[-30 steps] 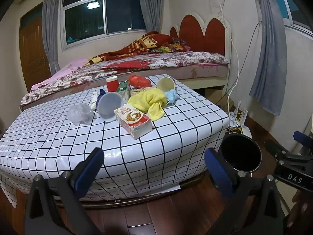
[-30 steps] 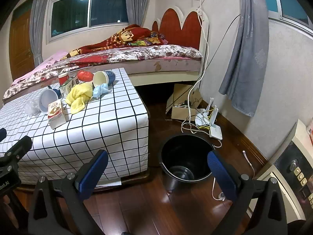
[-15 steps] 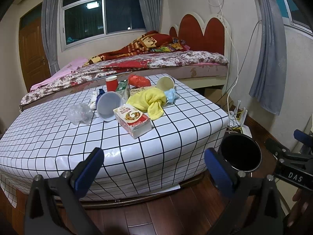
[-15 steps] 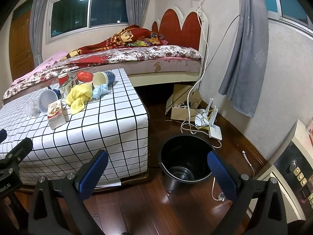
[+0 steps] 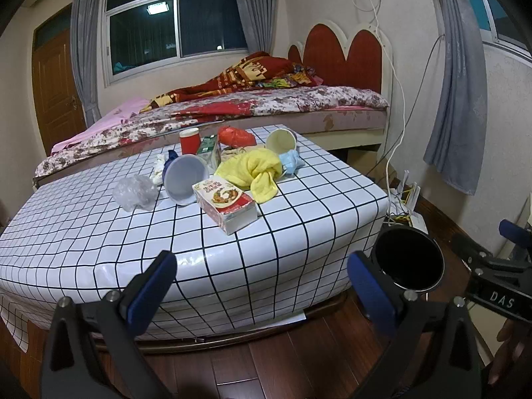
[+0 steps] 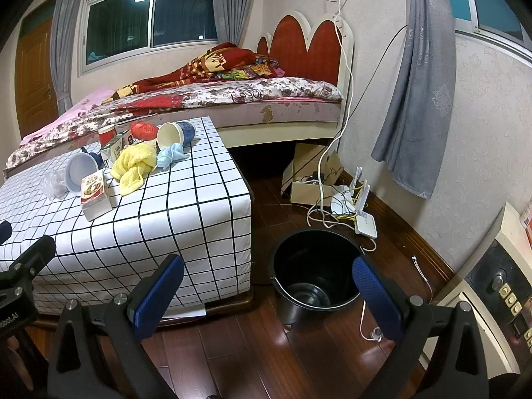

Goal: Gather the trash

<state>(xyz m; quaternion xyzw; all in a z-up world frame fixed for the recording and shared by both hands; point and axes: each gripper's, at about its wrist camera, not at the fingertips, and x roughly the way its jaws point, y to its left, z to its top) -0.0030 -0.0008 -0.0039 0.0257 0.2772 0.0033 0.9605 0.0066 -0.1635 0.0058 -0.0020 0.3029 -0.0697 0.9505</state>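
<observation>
Trash lies on a low table with a white checked cloth (image 5: 299,219): a printed food box (image 5: 227,203), a yellow cloth (image 5: 256,171), a crumpled clear plastic bag (image 5: 134,192), a tipped grey cup (image 5: 183,179), a tipped white cup (image 5: 281,141), a blue face mask (image 5: 291,163), a red cup (image 5: 189,140), a red bag (image 5: 234,136) and a green carton (image 5: 209,149). A black bucket (image 6: 314,274) stands on the floor right of the table. My left gripper (image 5: 259,282) is open and empty before the table's front edge. My right gripper (image 6: 266,291) is open and empty, above the floor near the bucket.
A bed (image 5: 266,106) stands behind the table. A cardboard box (image 6: 309,179), cables and a white router (image 6: 364,222) lie on the wooden floor by the right wall. A cabinet (image 6: 498,282) is at the far right. A grey curtain (image 6: 419,99) hangs there.
</observation>
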